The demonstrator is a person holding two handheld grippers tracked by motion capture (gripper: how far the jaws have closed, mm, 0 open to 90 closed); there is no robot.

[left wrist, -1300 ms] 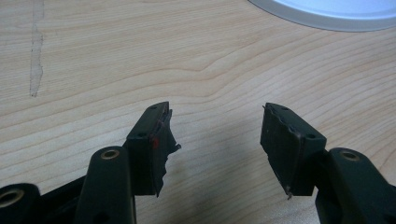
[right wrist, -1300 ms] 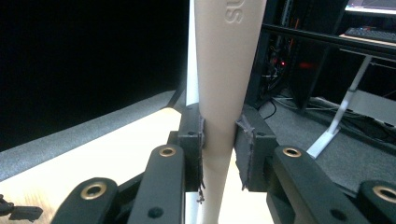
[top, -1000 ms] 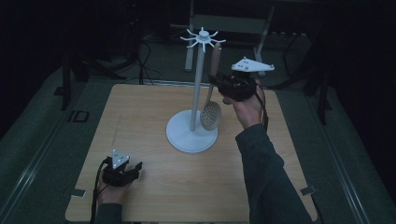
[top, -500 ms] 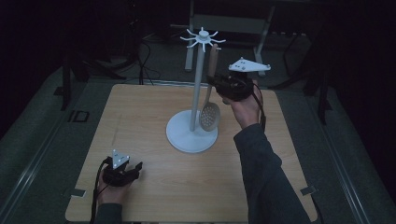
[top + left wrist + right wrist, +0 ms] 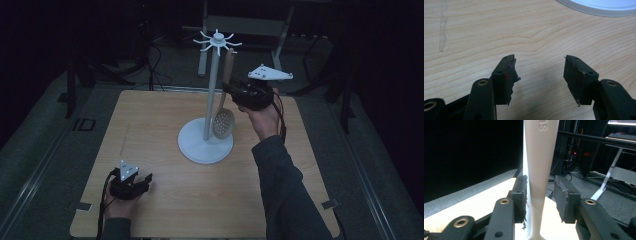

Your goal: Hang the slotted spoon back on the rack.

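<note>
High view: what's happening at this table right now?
A person works with a gripper in each hand. The right gripper is raised at the handle of a slotted spoon hanging beside the pole of a white rack. In the right gripper view the handle stands between its jaws, with a gap on one side, so it is not clamped. The left gripper rests open and empty near the wooden table's front left.

A utensil stand (image 5: 205,144) is sitting at the desk (image 5: 165,125) centre; a slotted spoon (image 5: 223,120) is hanging at its 3 o'clock. The right claw (image 5: 231,90) is flanking the handle, the left claw (image 5: 145,181) resting at 7 o'clock.
</note>
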